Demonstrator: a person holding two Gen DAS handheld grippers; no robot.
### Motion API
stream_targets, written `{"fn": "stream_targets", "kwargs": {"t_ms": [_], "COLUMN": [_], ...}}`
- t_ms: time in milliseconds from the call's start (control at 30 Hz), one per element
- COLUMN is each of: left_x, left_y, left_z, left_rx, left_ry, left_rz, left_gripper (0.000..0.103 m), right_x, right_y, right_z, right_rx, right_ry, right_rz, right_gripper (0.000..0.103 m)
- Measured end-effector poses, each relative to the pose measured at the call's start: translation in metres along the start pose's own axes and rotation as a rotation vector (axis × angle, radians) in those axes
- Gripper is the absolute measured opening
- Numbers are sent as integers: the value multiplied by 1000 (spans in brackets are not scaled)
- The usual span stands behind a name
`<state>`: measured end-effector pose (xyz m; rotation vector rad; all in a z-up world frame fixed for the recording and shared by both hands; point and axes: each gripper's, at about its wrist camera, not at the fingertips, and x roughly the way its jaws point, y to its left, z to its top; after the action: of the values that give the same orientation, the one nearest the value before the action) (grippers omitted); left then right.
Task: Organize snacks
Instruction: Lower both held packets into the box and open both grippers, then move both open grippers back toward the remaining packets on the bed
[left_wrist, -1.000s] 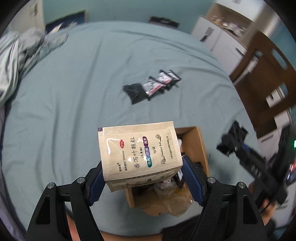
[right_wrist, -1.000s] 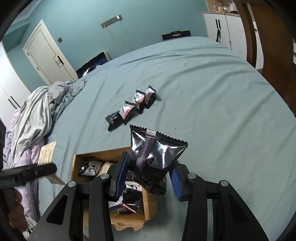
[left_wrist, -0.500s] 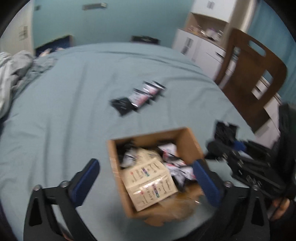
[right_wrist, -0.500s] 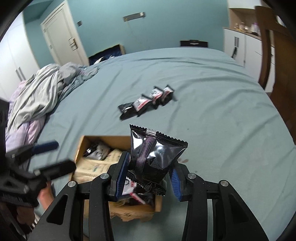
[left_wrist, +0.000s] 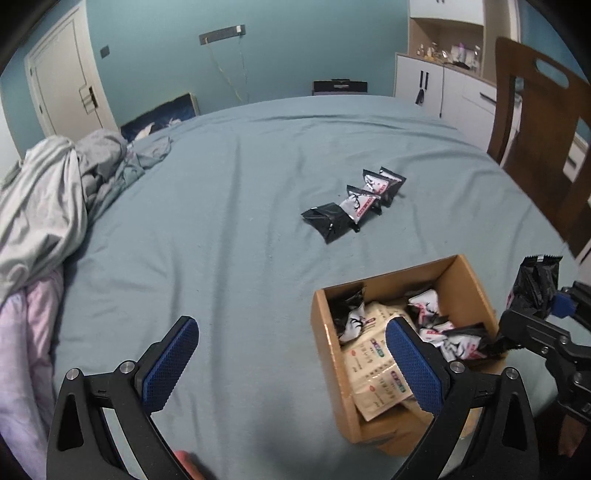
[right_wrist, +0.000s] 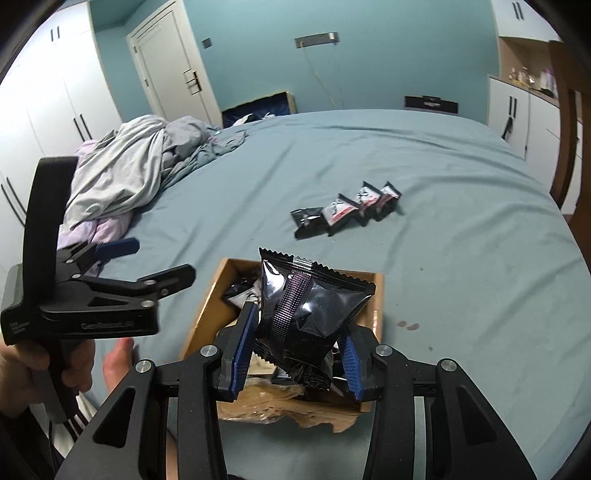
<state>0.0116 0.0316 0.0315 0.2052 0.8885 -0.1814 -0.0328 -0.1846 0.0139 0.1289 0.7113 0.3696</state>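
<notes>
Right, two grippers in play. Left gripper (left_wrist: 291, 356) is spread wide with nothing between its pads, hanging over the bedsheet (left_wrist: 221, 229) with its right finger over the left edge of the box (left_wrist: 461, 280). Right gripper (right_wrist: 295, 354) is pinching one black packet (right_wrist: 306, 317), pads pressing both sides, packet upright above the near end of the box (right_wrist: 207, 306).

Box: one cardboard box, open top, sitting on the sheet near the bed's near edge. Inside: at least two beige sachets (left_wrist: 373, 369) lying flat and overlapped at the near-left, plus a heap of small black-and-white packs (left_wrist: 436, 325); exact count can't be told, they overlap.

Out on the sheet, further away and well apart from the box: one row of four small packs (left_wrist: 354, 203), overlapping like tiles, the left one showing all black, the other three with white fronts.

Left side of the bed: one crumpled grey blanket (left_wrist: 48, 206). Far right: one wooden chair (left_wrist: 535, 147), white cabinets (left_wrist: 439, 85) behind it. One door (right_wrist: 170, 70) on the far wall.

From the right camera a hand (right_wrist: 33, 369) is wrapped on the left gripper's handle at the left.
</notes>
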Motion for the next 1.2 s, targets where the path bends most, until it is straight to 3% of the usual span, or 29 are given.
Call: {"fn": "stream_targets", "kwargs": {"t_ms": [100, 167, 267, 633, 1200], "left_x": [0, 1, 4, 9, 6], "left_y": [-2, -1, 1, -2, -13], "left_z": [-1, -1, -1, -4, -4], "left_rx": [13, 9, -2, 5, 41], "left_ry": [-2, 3, 13, 32, 20], "left_rz": [24, 22, 23, 22, 30], "left_gripper": [103, 103, 103, 103, 103], "right_x": [3, 0, -8, 0, -6], "right_y": [-10, -22, -36, -60, -61], "right_z": [1, 0, -1, 4, 12], "right_rx": [69, 157, 231, 310, 329], "right_ry": [0, -33, -96, -47, -45], "right_rz": [36, 60, 24, -129, -188], "right_gripper": [44, 67, 81, 82, 82]}}
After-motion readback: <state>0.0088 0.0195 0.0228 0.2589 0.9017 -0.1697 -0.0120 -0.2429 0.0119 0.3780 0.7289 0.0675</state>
